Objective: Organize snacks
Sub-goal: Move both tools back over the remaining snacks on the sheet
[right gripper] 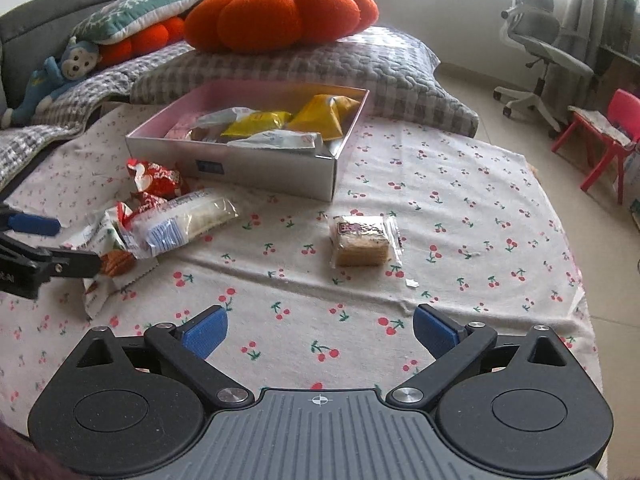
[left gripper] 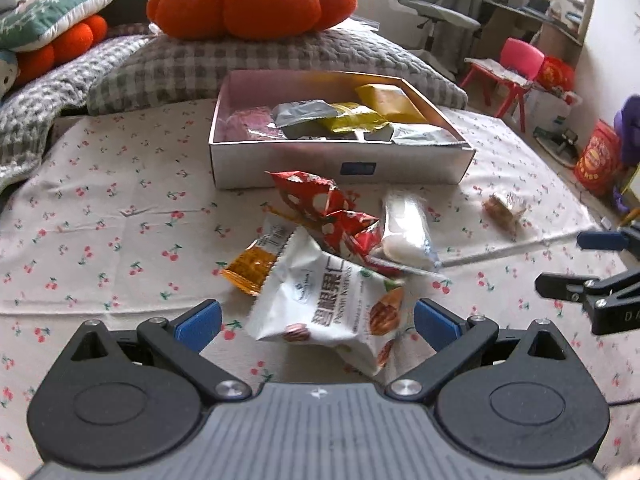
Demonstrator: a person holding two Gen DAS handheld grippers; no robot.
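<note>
A shallow white box (left gripper: 280, 162) (right gripper: 256, 168) holding several snack packets stands on the cherry-print cloth. In front of it lies a pile: a white pecan packet (left gripper: 332, 304), an orange packet (left gripper: 250, 268), a red packet (left gripper: 324, 208) (right gripper: 156, 178) and a clear-wrapped white bar (left gripper: 406, 228) (right gripper: 184, 222). A wrapped cake slice (right gripper: 362, 240) (left gripper: 504, 206) lies apart to the right. My left gripper (left gripper: 318, 322) is open, its jaws on either side of the pecan packet. My right gripper (right gripper: 320, 330) is open and empty over bare cloth, short of the cake slice.
A checked grey pillow (right gripper: 320, 68) with an orange pumpkin cushion (right gripper: 280, 12) lies behind the box. Cushions and a blue toy monkey (right gripper: 60, 76) are at the far left. The bed's edge runs on the right; an office chair (right gripper: 536, 52) and a red stool (right gripper: 608, 140) stand beyond.
</note>
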